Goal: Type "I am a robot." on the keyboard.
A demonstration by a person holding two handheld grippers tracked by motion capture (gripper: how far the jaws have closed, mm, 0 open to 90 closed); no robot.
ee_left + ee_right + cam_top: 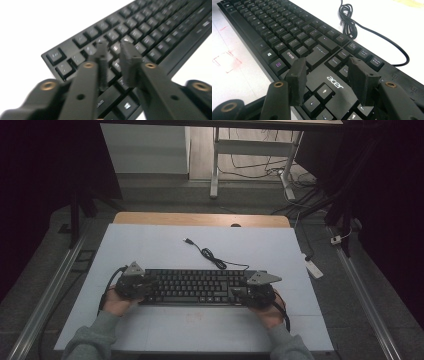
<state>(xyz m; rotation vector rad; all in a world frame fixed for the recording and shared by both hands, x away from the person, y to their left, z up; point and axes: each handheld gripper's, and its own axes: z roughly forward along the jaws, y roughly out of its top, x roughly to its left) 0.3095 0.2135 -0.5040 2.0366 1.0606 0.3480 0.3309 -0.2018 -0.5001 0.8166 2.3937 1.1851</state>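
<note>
The left hand (116,302) is seen near the table's (150,245) left edge, its grey sleeve entering from the near edge, the forearm angled inward. The left tool (142,285) is held low over the left end of the keyboard (192,286). Its jaws are parted a little, with a narrow gap between the pads; nothing is gripped, though the tips hover just above the keys near that end, as the left gripper view shows.

The keyboard, black, flat and rectangular with matte plastic keys and pale legends, lies lengthwise across the middle of the table, closer to the near edge. A thin black cable (210,256), partly coiled, is trailed from its back toward the far edge.

The right hand (270,312) is placed toward the table's right edge, sleeve likewise from the near edge. The right tool (239,292) is held over the keyboard's right end, jaws moderately wide apart above the arrow keys, clasping nothing.
</note>
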